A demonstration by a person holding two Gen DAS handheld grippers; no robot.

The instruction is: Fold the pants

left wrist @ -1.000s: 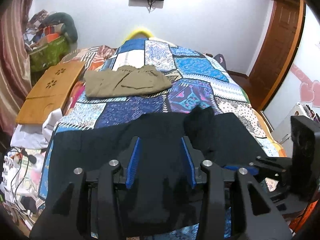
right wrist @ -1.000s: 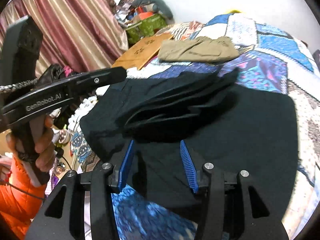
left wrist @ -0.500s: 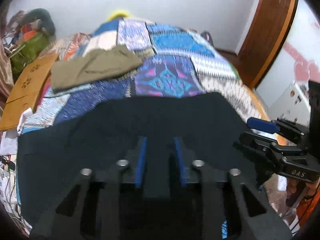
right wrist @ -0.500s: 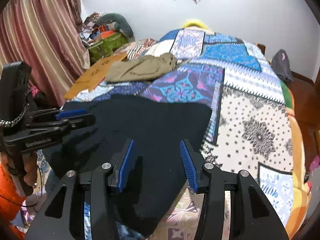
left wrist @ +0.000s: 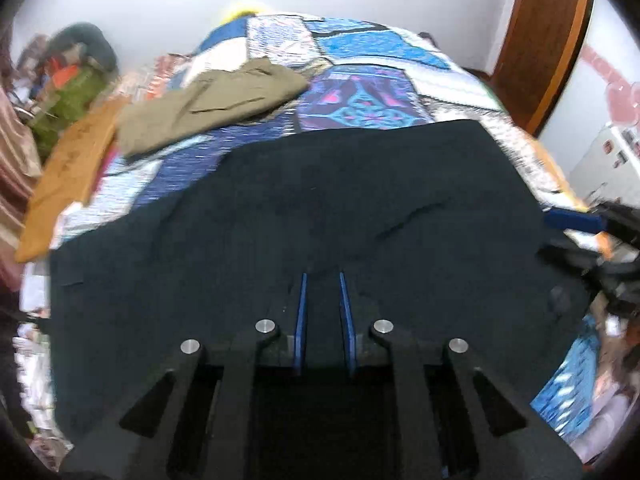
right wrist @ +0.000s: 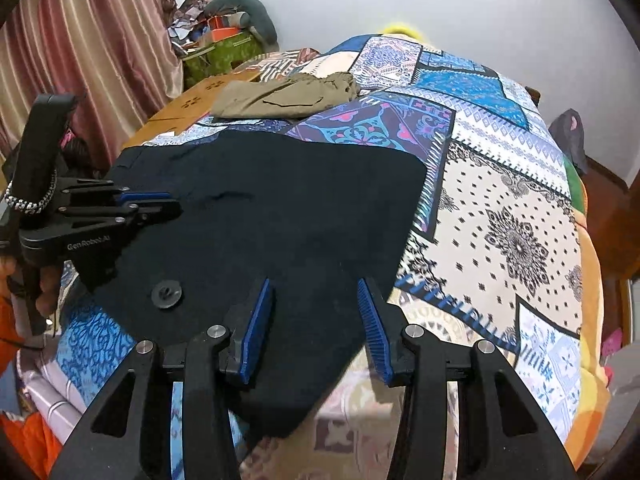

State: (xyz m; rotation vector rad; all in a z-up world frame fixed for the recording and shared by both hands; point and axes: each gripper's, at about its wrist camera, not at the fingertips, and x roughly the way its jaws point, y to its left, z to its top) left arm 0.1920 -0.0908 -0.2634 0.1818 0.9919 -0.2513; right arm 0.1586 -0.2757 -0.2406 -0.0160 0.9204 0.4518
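Black pants [left wrist: 320,200] lie spread flat across the near end of a bed, waist button [right wrist: 167,293] facing up. My left gripper [left wrist: 321,274] points down at the cloth with only a narrow gap between its blue pads, and the jaws are closing. Dark cloth shows in the gap, with small creases at the tips. Seen from the right wrist view, the left gripper [right wrist: 172,204] hovers over the pants' [right wrist: 280,208] left edge. My right gripper [right wrist: 315,282] stands wide over the near right corner, its jaws closing slightly, pads clear of the cloth. It also appears as the right gripper [left wrist: 560,236].
Folded olive pants [left wrist: 208,104] rest farther up the patchwork quilt [right wrist: 500,220]. A wooden board [left wrist: 68,172] lies at the bed's left edge beside clutter and a curtain [right wrist: 80,40]. A wooden door [left wrist: 540,40] stands at the right. A hand [right wrist: 44,292] holds the left gripper.
The raised, bunched fold of black cloth has come down and the pants now lie flat. My left gripper sank toward the cloth and its jaws narrowed. The right gripper swung toward the near right corner.
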